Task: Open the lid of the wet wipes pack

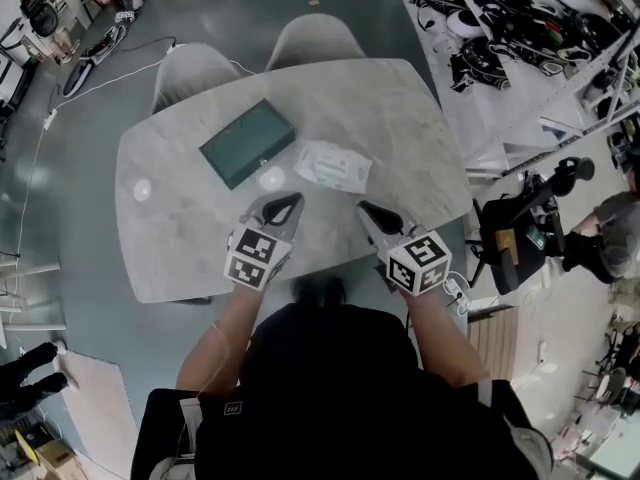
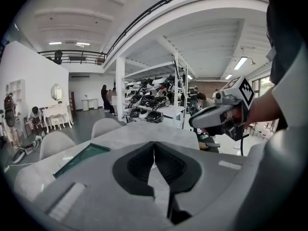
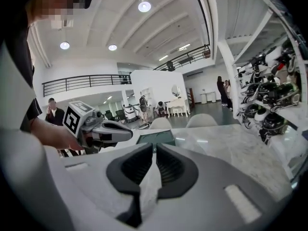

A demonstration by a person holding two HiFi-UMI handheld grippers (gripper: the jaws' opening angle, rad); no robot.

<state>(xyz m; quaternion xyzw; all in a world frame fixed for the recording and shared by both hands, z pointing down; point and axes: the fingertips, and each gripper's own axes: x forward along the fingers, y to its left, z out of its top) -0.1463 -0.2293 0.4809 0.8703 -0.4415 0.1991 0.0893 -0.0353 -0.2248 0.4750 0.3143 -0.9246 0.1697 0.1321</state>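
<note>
The wet wipes pack is a flat white packet lying on the grey marble table, its lid down. My left gripper hovers just near and left of the pack with its jaws shut and empty. On the near right side, my right gripper is also shut on nothing. In the left gripper view the closed jaws point over the table, and the right gripper shows at the right. In the right gripper view the closed jaws face the green box, with the left gripper at the left.
A flat dark green box lies left of the pack. Two grey chairs stand at the table's far side. Shelves of black gear and a black stand are at the right. A cable runs over the floor.
</note>
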